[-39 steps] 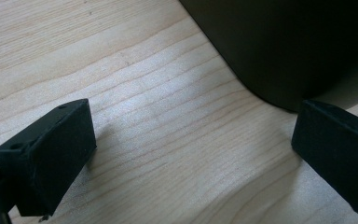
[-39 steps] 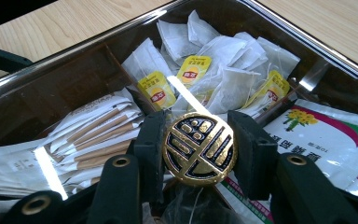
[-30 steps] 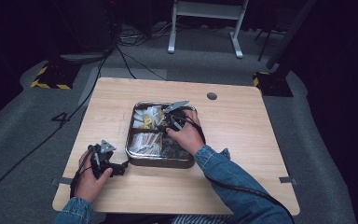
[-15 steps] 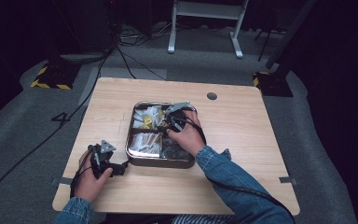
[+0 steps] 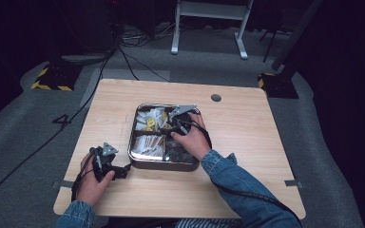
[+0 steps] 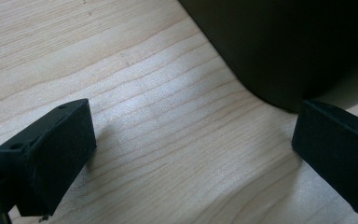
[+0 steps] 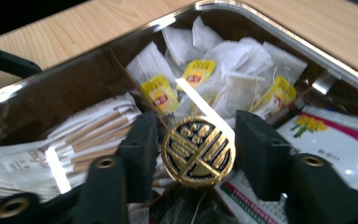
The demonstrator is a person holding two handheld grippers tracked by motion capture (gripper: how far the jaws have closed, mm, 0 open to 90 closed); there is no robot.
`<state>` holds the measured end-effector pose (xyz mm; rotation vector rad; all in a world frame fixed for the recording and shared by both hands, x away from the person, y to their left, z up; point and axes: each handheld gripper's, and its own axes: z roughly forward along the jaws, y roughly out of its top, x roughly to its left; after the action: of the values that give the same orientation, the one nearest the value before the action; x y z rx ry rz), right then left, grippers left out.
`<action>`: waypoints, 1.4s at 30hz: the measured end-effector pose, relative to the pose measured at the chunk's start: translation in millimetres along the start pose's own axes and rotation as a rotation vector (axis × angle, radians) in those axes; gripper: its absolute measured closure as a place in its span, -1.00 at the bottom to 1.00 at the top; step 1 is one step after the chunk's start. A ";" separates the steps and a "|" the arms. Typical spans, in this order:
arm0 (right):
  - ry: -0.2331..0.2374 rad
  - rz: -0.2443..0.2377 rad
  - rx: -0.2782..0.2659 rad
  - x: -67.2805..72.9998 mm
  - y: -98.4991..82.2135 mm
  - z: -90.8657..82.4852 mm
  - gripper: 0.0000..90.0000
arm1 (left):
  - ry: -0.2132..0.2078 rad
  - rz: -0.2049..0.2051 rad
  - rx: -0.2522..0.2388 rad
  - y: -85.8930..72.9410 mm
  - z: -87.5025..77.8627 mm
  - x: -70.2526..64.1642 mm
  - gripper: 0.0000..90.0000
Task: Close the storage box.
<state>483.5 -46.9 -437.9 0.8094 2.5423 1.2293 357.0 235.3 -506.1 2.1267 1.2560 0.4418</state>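
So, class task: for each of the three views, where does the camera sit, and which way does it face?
High view: above the person's side, looking forward and down on the table and metal tray; both forearms and hands enter from below.
Left gripper view: rides the left gripper, facing bare tabletop; two black jaws apart.
Right gripper view: rides the right gripper, facing into the tray; a gold-and-black round capsule sits between the jaws, which have just been opening.
Shared: high and right gripper views both show the tea bags.
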 end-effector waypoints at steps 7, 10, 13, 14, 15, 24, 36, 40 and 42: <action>0.008 0.000 -0.047 -4.6 5.1 -16.8 -0.06 | 0.000 0.000 0.000 0.0 0.0 0.0 -1.00; 0.003 -0.003 -0.068 -8.3 6.8 -31.0 -0.08 | 0.000 0.000 -0.001 -0.1 0.0 0.0 -1.00; 0.001 -0.002 -0.079 -12.3 5.7 -44.0 -0.08 | 0.002 0.001 -0.001 -0.1 0.0 0.0 -1.00; -0.001 -0.005 -0.085 -14.4 4.6 -49.3 -0.08 | 0.001 0.000 -0.002 -0.1 0.0 -0.1 -1.00; -0.001 -0.003 -0.088 -15.8 3.5 -54.0 -0.08 | 0.001 0.000 -0.001 -0.1 0.0 0.0 -1.00; -0.020 -0.024 -0.111 -30.8 -10.4 -96.0 -0.07 | 0.002 0.000 -0.003 -0.4 -0.1 -0.2 -1.00; -0.071 -0.002 -0.126 -52.8 -42.8 -156.8 -0.07 | 0.004 0.001 -0.002 -1.1 -0.8 -0.1 -1.00; -0.080 0.021 -0.131 -57.5 -55.0 -169.1 -0.07 | 0.003 0.001 -0.001 -1.1 -0.9 -0.1 -1.00; -0.084 0.036 -0.132 -59.4 -62.0 -175.6 -0.07 | 0.004 0.001 -0.002 -1.2 -0.8 -0.1 -1.00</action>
<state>437.9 -227.2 -377.9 0.8610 2.3620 1.3290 355.7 235.9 -506.3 2.1255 1.2563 0.4480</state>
